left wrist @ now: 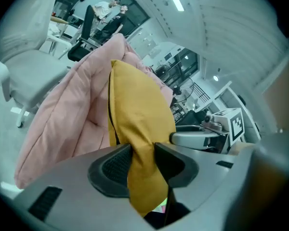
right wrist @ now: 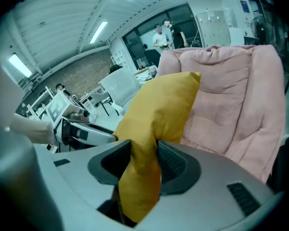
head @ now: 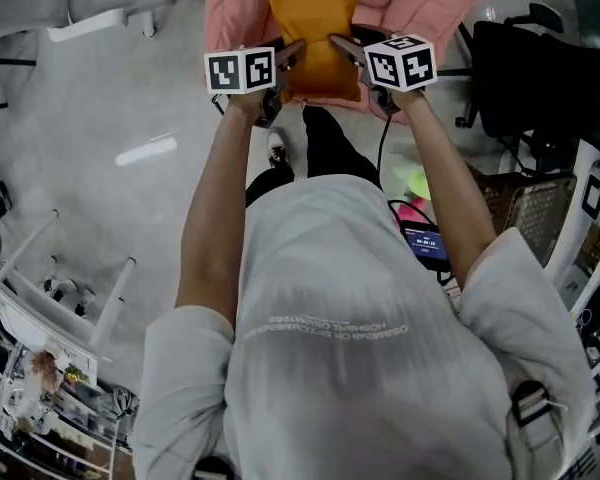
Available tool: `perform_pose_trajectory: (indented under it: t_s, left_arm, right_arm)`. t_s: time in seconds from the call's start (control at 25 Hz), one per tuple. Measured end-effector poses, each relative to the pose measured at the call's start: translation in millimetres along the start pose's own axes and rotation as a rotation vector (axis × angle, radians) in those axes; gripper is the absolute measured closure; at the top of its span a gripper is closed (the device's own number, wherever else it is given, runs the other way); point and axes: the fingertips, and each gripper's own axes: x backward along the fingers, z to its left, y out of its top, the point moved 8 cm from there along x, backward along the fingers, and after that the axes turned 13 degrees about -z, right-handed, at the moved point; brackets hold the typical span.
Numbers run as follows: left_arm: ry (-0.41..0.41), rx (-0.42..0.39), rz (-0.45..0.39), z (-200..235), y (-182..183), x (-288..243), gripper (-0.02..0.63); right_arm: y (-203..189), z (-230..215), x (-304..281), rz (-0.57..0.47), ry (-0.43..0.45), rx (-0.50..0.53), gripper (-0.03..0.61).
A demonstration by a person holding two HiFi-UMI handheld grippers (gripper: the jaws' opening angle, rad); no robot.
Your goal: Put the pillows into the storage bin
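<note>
Pillow (head: 313, 18) at top centre is clamped along its lower edge by left hand-held gripper (head: 290, 58) and right hand-held gripper (head: 346, 50).

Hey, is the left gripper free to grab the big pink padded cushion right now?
Probably not: the left gripper is clamped on the mustard-yellow fabric pillow, which hangs before the pink padded cushion.

Bare floor (head: 100, 118) lies open at the upper left of the head view. The yellow pillow (head: 313, 28) and pink padded seat (head: 230, 8) block the top centre; a black chair (head: 520, 78) crowds the upper right, a white rack (head: 30, 318) the lower left.
</note>
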Motion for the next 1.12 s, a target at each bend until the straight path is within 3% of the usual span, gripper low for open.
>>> perform_pose_trajectory:
  t_s: [0.44, 0.76, 0.96, 1.12]
  left_arm:
    - [-0.251, -0.116, 0.071, -82, -33, 37, 0.453]
    - [-0.446, -0.249, 0.199, -172, -64, 7, 0.457]
    - [-0.535, -0.281, 0.314, -231, -122, -23, 0.459]
    - [-0.629, -0.315, 0.487, -289, -201, -37, 0.459]
  right_arm:
    - [-43, 61, 126, -0.212, -0.202, -0.097, 0.39]
    - [-87, 61, 232, -0.391, -0.405, -0.204, 0.393]
    - [-151, 50, 304, -0.474, -0.527, -0.357, 0.393]
    - [-228, 66, 376, -0.549, -0.685, -0.475, 0.394]
